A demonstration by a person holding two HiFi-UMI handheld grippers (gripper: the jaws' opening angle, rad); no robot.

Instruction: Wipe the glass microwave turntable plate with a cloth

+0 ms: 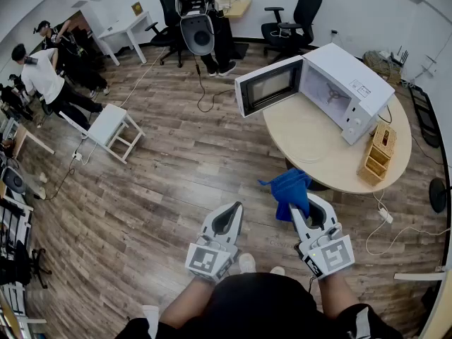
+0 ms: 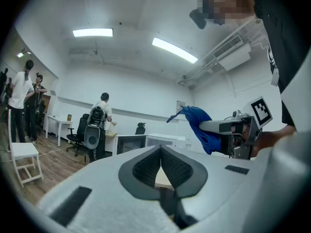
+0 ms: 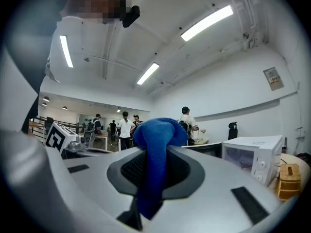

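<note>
Right gripper point(image 1: 306, 212) is clamping the blue cloth point(image 1: 291, 189); left gripper point(image 1: 232, 214) is sitting closed, empty. Glass turntable plate point(image 1: 309, 155) seems to be lying just before the microwave point(image 1: 332, 87), well away; I judge stepping closer is coming first.

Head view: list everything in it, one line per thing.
microwave: one, white, door open, on the round table
round table: one, beige, at right
wooden box: one, light wood, on the table beside the microwave
cloth: one, blue, clamped in the right gripper
stool: one, white, on the floor at left
office chairs: at least two, black, by the far wall
people: at least three, at left and far side
left gripper: one, white, fingers together, empty, bottom centre
right gripper: one, white, fingers shut on the cloth, bottom right
</note>
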